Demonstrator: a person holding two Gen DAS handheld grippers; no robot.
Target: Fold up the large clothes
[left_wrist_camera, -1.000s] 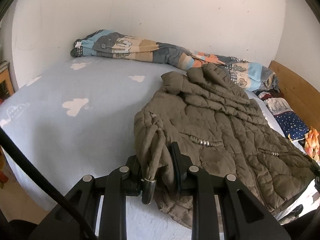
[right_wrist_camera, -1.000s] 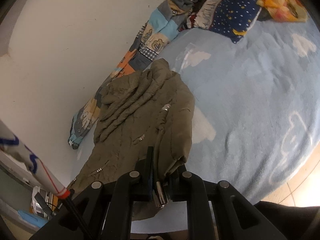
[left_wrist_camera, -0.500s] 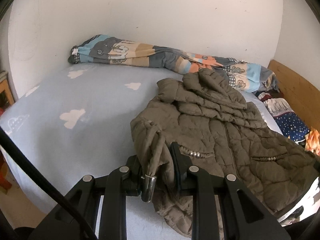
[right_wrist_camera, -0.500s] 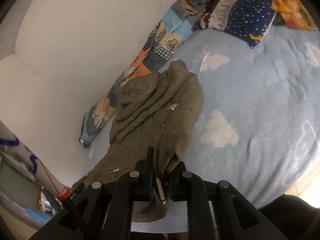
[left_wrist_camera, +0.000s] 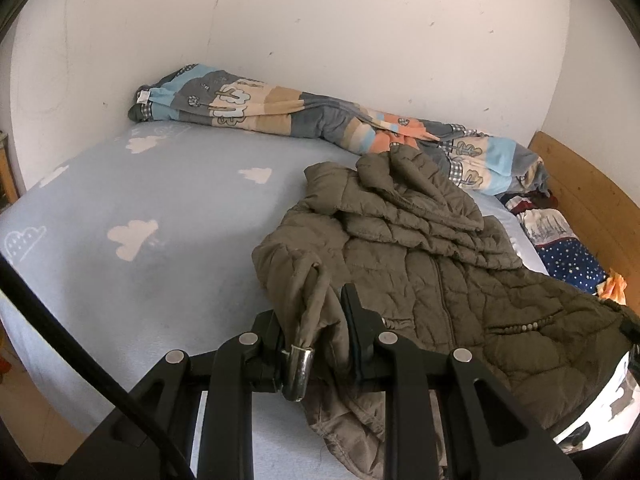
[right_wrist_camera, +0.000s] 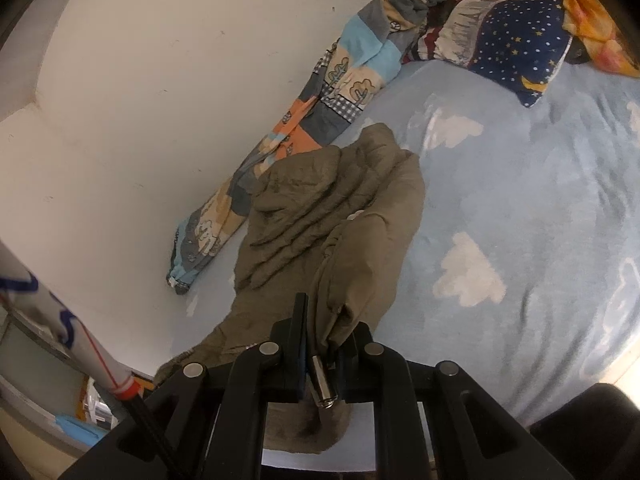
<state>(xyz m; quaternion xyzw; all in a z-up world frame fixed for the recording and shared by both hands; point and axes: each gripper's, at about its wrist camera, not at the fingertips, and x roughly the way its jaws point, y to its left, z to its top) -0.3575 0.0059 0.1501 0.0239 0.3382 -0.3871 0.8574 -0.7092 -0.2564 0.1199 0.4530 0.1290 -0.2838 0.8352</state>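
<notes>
An olive-brown quilted jacket (left_wrist_camera: 432, 264) lies spread over the light blue bed sheet (left_wrist_camera: 152, 208), its hood bunched toward the wall. My left gripper (left_wrist_camera: 316, 312) is shut on a gathered fold at the jacket's near left edge, lifted off the sheet. In the right wrist view the same jacket (right_wrist_camera: 328, 216) stretches away from me, and my right gripper (right_wrist_camera: 324, 332) is shut on its near corner, with the fabric hanging below the fingers.
A patchwork blanket (left_wrist_camera: 288, 116) lies rolled along the white wall. A star-print pillow (right_wrist_camera: 516, 48) and orange cloth (right_wrist_camera: 592, 32) sit by the wooden headboard (left_wrist_camera: 588, 192). A white pole (right_wrist_camera: 64, 320) stands at the left beside the bed.
Both grippers have risen with the jacket's near edge; the jacket has drawn together and slid toward me over the sheet. Neither grip has changed.
</notes>
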